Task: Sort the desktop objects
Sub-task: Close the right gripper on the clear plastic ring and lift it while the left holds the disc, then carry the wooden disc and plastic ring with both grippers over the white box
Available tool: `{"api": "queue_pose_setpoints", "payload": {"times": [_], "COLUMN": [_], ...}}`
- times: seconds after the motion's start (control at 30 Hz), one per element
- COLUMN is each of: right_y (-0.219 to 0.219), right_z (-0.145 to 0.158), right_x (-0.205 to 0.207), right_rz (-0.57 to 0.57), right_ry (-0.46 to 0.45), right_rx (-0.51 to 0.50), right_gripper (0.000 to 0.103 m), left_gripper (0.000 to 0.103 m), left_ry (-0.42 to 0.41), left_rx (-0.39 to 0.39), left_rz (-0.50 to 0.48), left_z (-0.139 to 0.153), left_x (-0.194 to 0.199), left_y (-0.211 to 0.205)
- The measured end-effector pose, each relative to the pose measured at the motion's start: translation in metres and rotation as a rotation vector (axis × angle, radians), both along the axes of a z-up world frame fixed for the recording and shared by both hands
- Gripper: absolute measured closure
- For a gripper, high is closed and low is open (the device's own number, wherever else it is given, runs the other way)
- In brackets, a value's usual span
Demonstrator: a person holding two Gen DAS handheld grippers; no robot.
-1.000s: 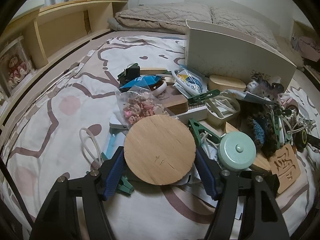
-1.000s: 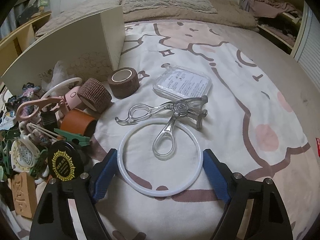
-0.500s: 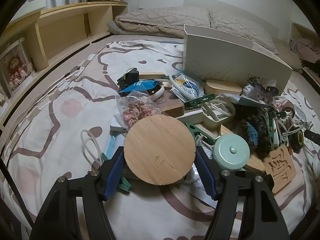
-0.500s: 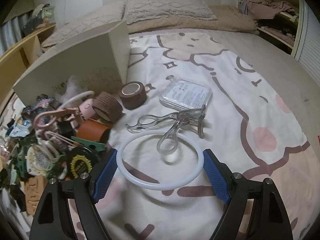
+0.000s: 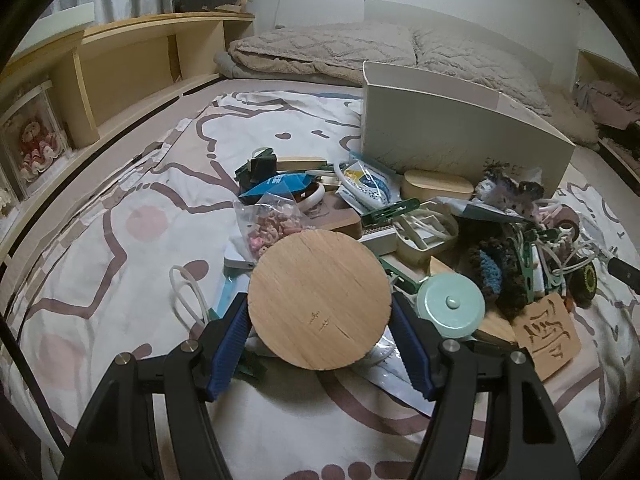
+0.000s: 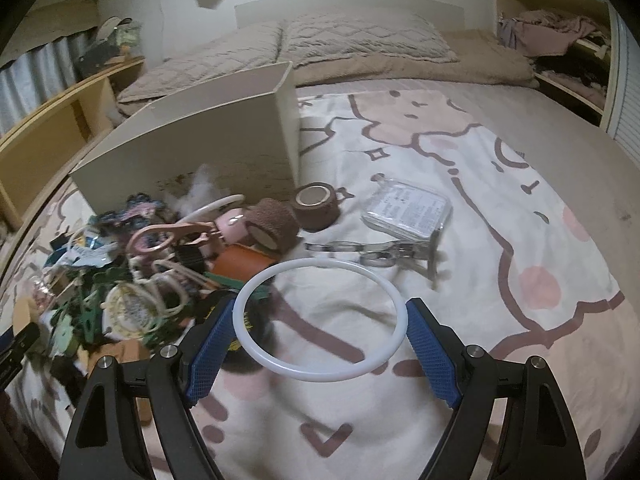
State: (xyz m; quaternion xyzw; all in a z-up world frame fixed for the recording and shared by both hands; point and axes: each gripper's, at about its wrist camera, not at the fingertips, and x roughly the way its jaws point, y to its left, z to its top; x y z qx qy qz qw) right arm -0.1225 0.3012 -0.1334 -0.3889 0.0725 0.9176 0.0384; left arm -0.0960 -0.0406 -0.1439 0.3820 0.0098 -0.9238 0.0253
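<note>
My left gripper [image 5: 319,322] is shut on a round wooden disc [image 5: 319,300], held flat above the near edge of a heap of small objects [image 5: 440,224] on the bed. My right gripper [image 6: 320,322] is shut on a thin white ring [image 6: 256,346], lifted clear of the bedspread. Beyond the ring lie clear plastic scissors [image 6: 372,252], a clear flat packet [image 6: 408,210] and two brown tape rolls [image 6: 316,200]. The same heap [image 6: 132,276] spreads to the ring's left.
An open beige box [image 5: 452,136] [image 6: 224,144] stands upright behind the heap. A mint round lid [image 5: 450,306] and a carved wooden tag [image 5: 546,334] lie beside the disc. Wooden shelves [image 5: 132,68] run along the left; pillows [image 6: 320,44] lie at the head.
The right gripper has risen and tilted up with the white ring, so the scissors now show beyond the ring instead of inside it. The left gripper and disc have hardly moved.
</note>
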Motion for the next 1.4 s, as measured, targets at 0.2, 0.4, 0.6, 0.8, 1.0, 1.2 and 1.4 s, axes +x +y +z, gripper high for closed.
{"api": "queue_pose_setpoints", "payload": {"times": [0.2,0.4,0.6,0.8,1.0,1.2,1.4], "right_y": [-0.010,-0.021,-0.028,-0.033,-0.040,-0.049,-0.055], "right_z": [0.010,0.020,0.030,0.040,0.053,0.065,0.080], "right_x": [0.010,0.022,0.029,0.025,0.012,-0.010,-0.034], "right_rz": [0.024,0.043,0.058,0.075,0.104,0.138,0.164], "right_ry": [0.024,0.048,0.071,0.089,0.109,0.118,0.146], "right_rx": [0.005,0.013,0.004,-0.012,-0.008,0.003,0.008], "right_gripper": [0.019,0.019,0.019,0.019,0.019,0.019,0.019], "left_gripper": [0.034,0.034,0.034,0.034,0.034,0.034,0.034], "left_ry": [0.016,0.033,0.057,0.072,0.078,0.093,0.113], "left_rx": [0.014,0.016,0.023,0.039,0.059,0.059,0.037], "left_rz": [-0.027,-0.060,-0.090,-0.109,-0.136,-0.151,-0.175], "left_z": [0.009,0.018,0.030,0.041,0.051,0.062,0.072], "left_x": [0.008,0.015,0.015,0.004,-0.019,-0.047,-0.078], "left_y": [0.004,0.013,0.020,0.028,0.039,0.050,0.062]}}
